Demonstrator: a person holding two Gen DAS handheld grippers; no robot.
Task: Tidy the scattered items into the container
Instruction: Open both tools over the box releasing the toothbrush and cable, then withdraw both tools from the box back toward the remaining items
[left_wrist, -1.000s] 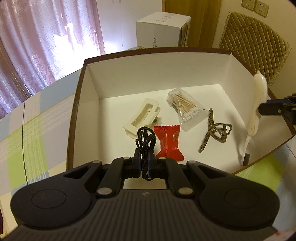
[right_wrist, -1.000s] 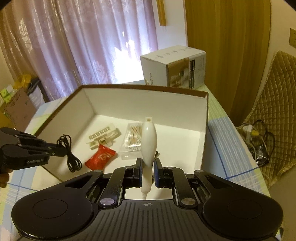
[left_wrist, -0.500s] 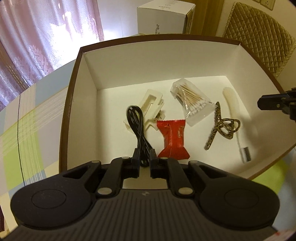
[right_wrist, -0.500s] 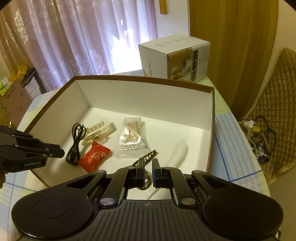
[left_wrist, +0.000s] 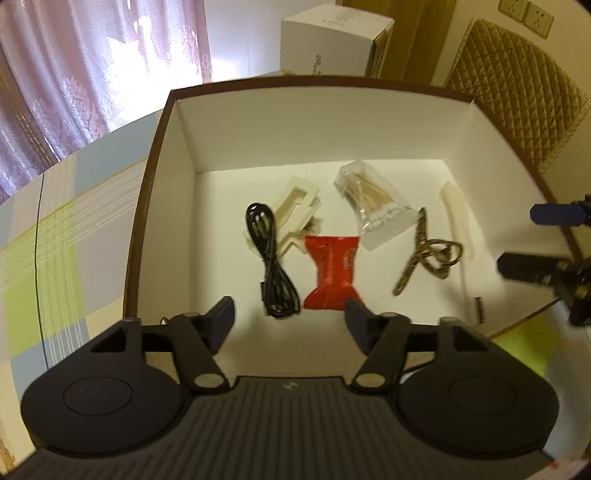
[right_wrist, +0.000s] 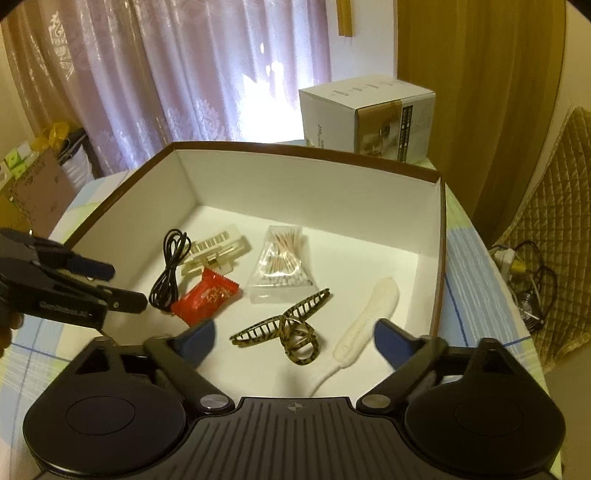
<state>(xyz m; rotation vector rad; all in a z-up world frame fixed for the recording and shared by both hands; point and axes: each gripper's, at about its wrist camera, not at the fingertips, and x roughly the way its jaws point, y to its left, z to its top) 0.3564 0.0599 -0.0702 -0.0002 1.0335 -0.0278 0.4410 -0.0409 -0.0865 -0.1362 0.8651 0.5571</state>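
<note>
1. The left gripper (left_wrist: 290, 317) hovers over the near edge of the open box (left_wrist: 166, 155), its jaws spread wide with nothing between them.
2. The right gripper (right_wrist: 293, 338) hangs over the box's near right side, jaws likewise wide apart and empty.
3. The box, white inside with a brown rim, sits on a checked tablecloth (left_wrist: 55, 229).
4. Inside, toward the left wall, a coiled black cable (left_wrist: 271, 262) lies touching a cream hair clip (left_wrist: 295, 206).
5. A red snack packet (left_wrist: 332, 273) rests mid-floor, just beside the cable.
6. A clear bag of cotton swabs (right_wrist: 280, 262) lies behind it, toward the far wall.
7. A leopard-print claw clip (right_wrist: 291, 328) sits near the front edge.
8. A white toothbrush-like tool (right_wrist: 365, 314) lies along the right wall.
9. A white carton (right_wrist: 369, 118) stands beyond the box's far edge.
</note>
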